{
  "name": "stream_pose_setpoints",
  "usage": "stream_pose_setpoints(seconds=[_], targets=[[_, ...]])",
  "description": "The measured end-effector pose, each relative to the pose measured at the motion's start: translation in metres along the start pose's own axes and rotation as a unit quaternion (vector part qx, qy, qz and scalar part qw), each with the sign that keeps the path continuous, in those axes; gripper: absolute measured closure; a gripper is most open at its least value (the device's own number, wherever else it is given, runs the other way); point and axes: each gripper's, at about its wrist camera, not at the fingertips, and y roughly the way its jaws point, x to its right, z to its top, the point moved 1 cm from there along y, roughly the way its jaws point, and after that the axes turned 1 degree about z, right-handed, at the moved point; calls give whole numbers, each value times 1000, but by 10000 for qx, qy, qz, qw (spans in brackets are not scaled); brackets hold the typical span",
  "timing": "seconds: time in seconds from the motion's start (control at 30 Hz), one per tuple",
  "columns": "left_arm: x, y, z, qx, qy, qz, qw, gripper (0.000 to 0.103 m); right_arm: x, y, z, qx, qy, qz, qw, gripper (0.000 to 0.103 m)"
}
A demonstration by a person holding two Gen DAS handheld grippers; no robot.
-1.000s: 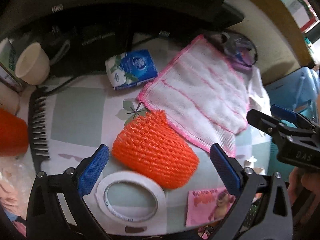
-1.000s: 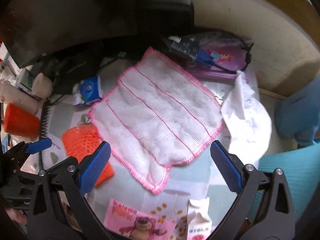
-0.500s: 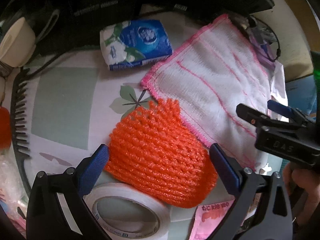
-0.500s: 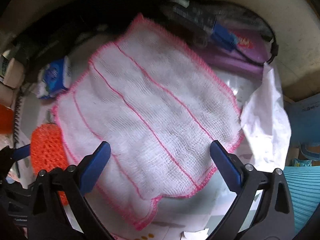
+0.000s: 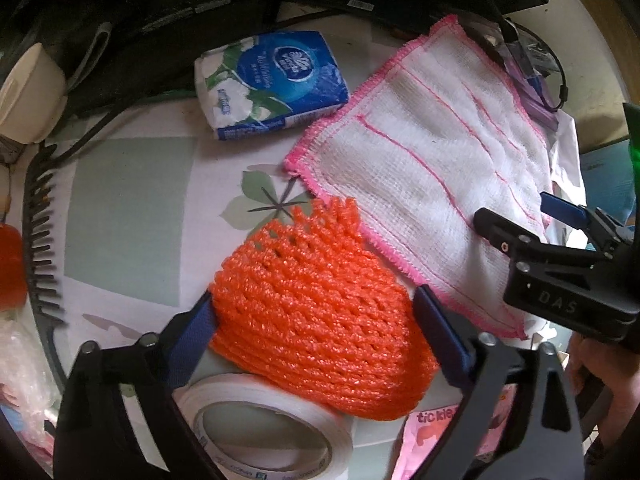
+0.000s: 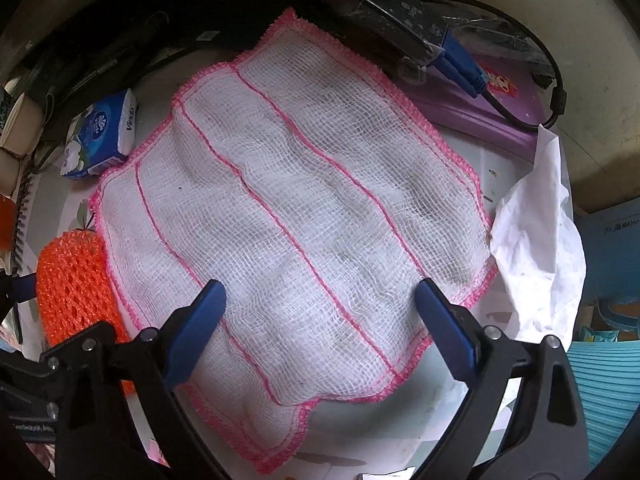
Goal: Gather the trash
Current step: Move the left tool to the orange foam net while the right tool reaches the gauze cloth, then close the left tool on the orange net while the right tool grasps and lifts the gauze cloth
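Left gripper [image 5: 314,328]: jaws spread wide, straddling the orange foam fruit-net sleeve [image 5: 316,320]; left pad looks just touching the net's edge, right pad just beside it, nothing clamped yet. The net lies flat on the worktop [image 5: 128,216], its near end overlapping the white roll of double-sided tape [image 5: 268,428], its far edge just beside the pink-hemmed corner of the white gauze dishcloth [image 5: 432,184].

Right gripper [image 6: 320,320]: jaws wide open, empty, hovering over the near half of the same dishcloth [image 6: 304,232]; cannot tell if the pads touch the fabric. Crumpled white tissue paper [image 6: 536,240] sits at the cloth's right edge, outside the jaws.

Further out: blue-and-white tissue pack [image 5: 268,84] behind the net, black comb [image 5: 40,240] at left, pink cartoon-print wrapper [image 5: 440,432] at the near edge, purple plastic case [image 6: 480,104] with cables behind the cloth.

Step, as judged: pre-grasp on the net, probably the trash item being picked by the left side. Next move calls for closing the left jaws on the net's middle; it is soft and will squash, so squeeze fully, then lift clear without dragging the tape roll. Right side's target is unclear; the crumpled tissue looks more like trash than the cloth, so it may need to shift right.
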Motion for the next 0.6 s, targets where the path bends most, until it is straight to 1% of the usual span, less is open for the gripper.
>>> stream_pose_setpoints(seconds=[0.03, 0.07, 0.1, 0.13, 0.17, 0.2, 0.23, 0.27, 0.33, 0.47, 0.53, 0.6], targets=[[0, -3, 0, 66, 29, 2, 10000, 39, -3, 0, 0, 22, -4, 0, 10000, 13], [0, -6, 2, 116, 80, -17, 9999, 49, 0, -3, 3, 51, 3, -1, 10000, 20], [0, -7, 3, 99, 113, -42, 9999, 64, 0, -7, 3, 92, 26, 6, 10000, 30], [-1, -7, 5, 71, 95, -89, 9999, 74, -1, -9, 2, 118, 43, 14, 9999, 37], [-2, -6, 6, 46, 68, -139, 9999, 77, -2, -11, 2, 143, 64, 37, 9999, 54], [-3, -6, 7, 34, 54, -154, 9999, 81, -1, -13, 2, 144, 70, 59, 9999, 76], [-4, -6, 8, 23, 43, -184, 9998, 83, -1, -13, 2, 116, 76, 129, 9998, 88], [-5, -7, 9, 26, 38, -195, 9998, 84, -2, -13, 2, 95, 78, 148, 9998, 95], [-8, -10, 10, 70, 21, -147, 9999, 84, -1, -14, -1, 107, 95, 209, 9997, 97], [-10, -20, 13, 171, -62, -201, 9996, 84, 5, -25, -5, 210, 128, 277, 9993, 97], [-25, -29, 15, 207, -74, -236, 9995, 84, 8, -32, -8, 244, 142, 338, 9990, 97], [-28, -37, 18, 244, -92, -272, 9993, 84, 8, -39, -8, 288, 144, 356, 9988, 97]])
